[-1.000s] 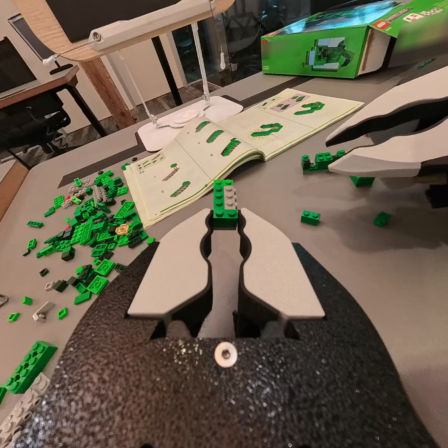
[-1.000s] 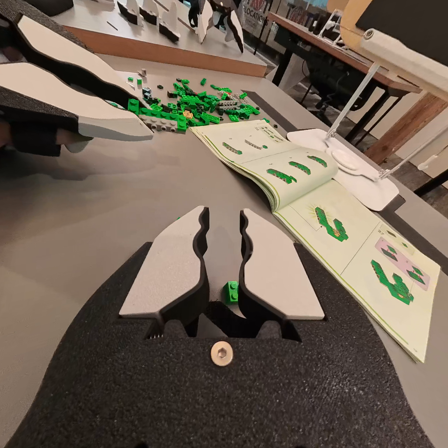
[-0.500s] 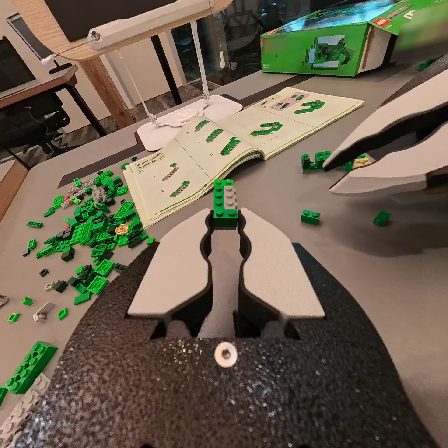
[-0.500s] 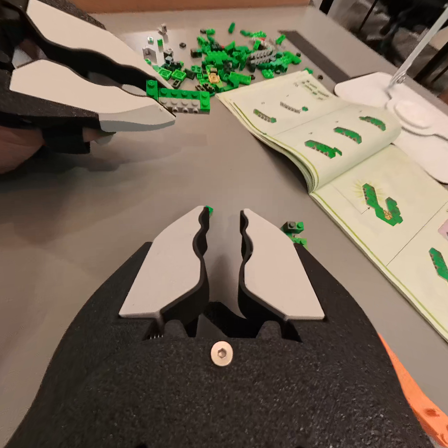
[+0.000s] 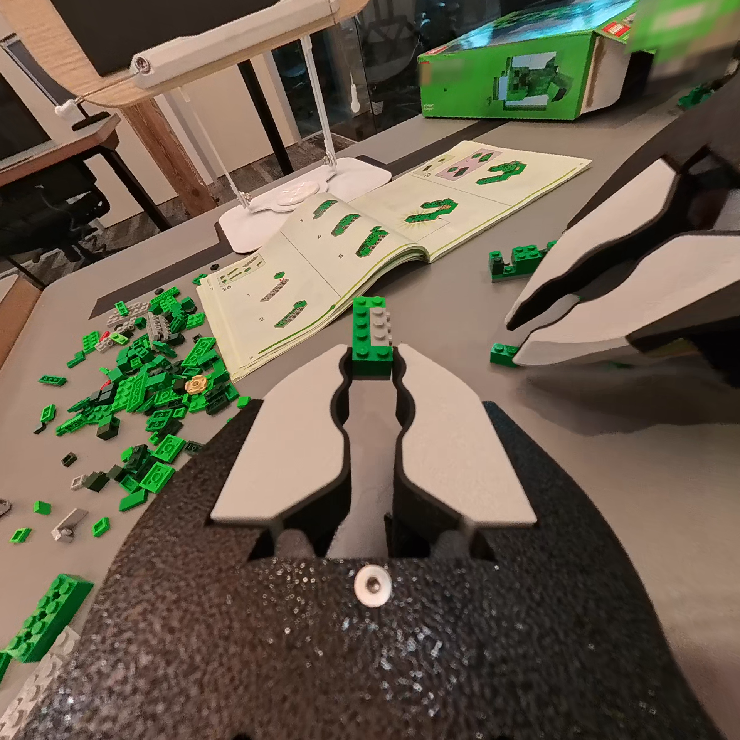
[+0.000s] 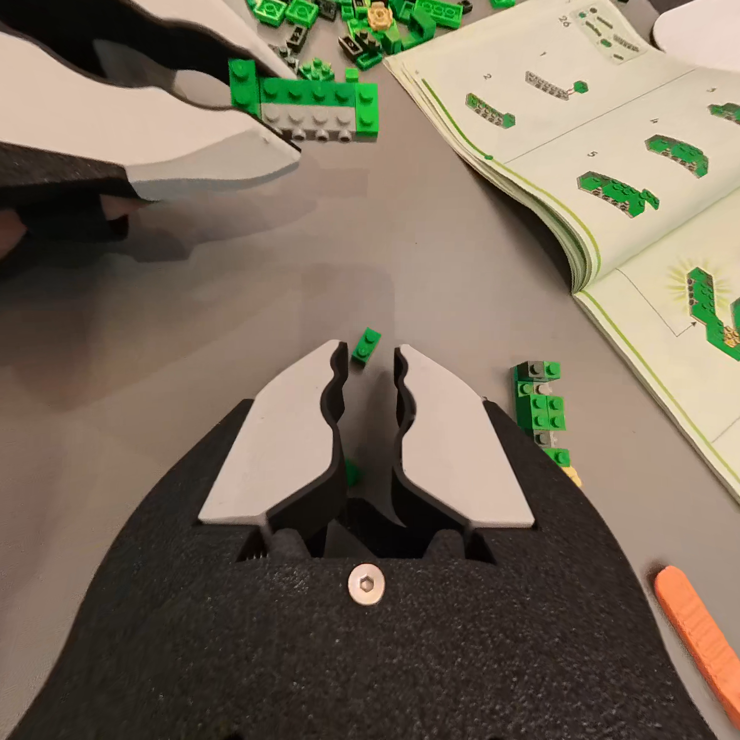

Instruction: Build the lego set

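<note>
My left gripper point(image 5: 371, 356) is shut on the end of a green and grey brick assembly point(image 5: 371, 332), which sticks out forward above the table. It also shows in the right wrist view point(image 6: 316, 108), held by the left gripper point(image 6: 276, 120) at the upper left. My right gripper point(image 6: 368, 352) is open and low over the table. A small green two-stud brick point(image 6: 366, 346) lies on the table between its fingertips, nearer the left finger. In the left wrist view the right gripper point(image 5: 516, 340) points down at that brick point(image 5: 502, 354).
An open instruction booklet point(image 5: 384, 240) lies behind, also in the right wrist view point(image 6: 600, 160). A pile of loose green bricks point(image 5: 140, 380) is at the left. A second green assembly point(image 6: 540, 408) lies right of my right gripper. An orange tool point(image 6: 704, 632), a green box point(image 5: 520, 76) and a white lamp base point(image 5: 304, 196) are also here. The tips of one gripper are about 9 centimetres away from the tips of the other.
My right gripper has tilted down and moved over the table until the small green brick sits at its fingertips. The left gripper has kept hold of its assembly and barely moved.
</note>
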The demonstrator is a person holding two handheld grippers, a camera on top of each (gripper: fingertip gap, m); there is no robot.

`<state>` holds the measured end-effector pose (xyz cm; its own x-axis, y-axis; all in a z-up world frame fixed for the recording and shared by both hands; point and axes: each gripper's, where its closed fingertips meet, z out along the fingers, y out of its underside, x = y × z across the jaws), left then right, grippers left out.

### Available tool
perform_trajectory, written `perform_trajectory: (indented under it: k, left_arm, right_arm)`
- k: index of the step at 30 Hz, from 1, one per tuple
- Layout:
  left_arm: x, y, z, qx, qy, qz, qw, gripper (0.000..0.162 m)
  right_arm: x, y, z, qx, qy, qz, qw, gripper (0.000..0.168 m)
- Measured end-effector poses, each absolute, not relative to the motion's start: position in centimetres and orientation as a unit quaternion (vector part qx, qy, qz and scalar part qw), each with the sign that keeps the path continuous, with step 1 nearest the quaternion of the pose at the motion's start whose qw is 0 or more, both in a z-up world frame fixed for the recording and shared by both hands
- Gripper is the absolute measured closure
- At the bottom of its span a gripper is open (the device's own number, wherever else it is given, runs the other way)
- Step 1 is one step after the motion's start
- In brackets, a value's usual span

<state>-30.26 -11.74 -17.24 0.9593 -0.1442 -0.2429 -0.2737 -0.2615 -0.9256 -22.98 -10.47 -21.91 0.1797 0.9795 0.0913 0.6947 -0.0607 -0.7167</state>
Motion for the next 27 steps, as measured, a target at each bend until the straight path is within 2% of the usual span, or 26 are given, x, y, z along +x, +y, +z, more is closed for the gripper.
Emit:
perform_trajectory:
  k: [7, 17, 20, 24, 27]
  left_arm:
    - [-30.3, -11.7, -17.2, -0.792, 0.13, 0.052, 0.594, 0.144]
    - [-30.2, -11.7, -17.3, -0.793, 0.138, 0.058, 0.591, 0.144]
    - [-30.2, -11.7, -17.3, -0.792, 0.138, 0.058, 0.592, 0.144]
    - [-30.3, -11.7, -17.2, -0.791, 0.133, 0.053, 0.595, 0.144]
    - [-30.3, -11.7, -17.1, -0.791, 0.133, 0.051, 0.596, 0.144]
  right_arm:
    - [-23.2, -10.6, -22.4, -0.699, -0.609, 0.203, 0.314, 0.148]
    - [-23.0, -10.1, -22.9, -0.714, -0.597, 0.196, 0.31, 0.161]
    - [-23.1, -9.5, -21.0, -0.691, -0.591, 0.2, 0.365, 0.161]
    - [-23.1, -8.3, -16.0, -0.632, -0.546, 0.232, 0.498, 0.161]
    - [-22.7, -8.2, -14.1, -0.613, -0.515, 0.265, 0.538, 0.161]
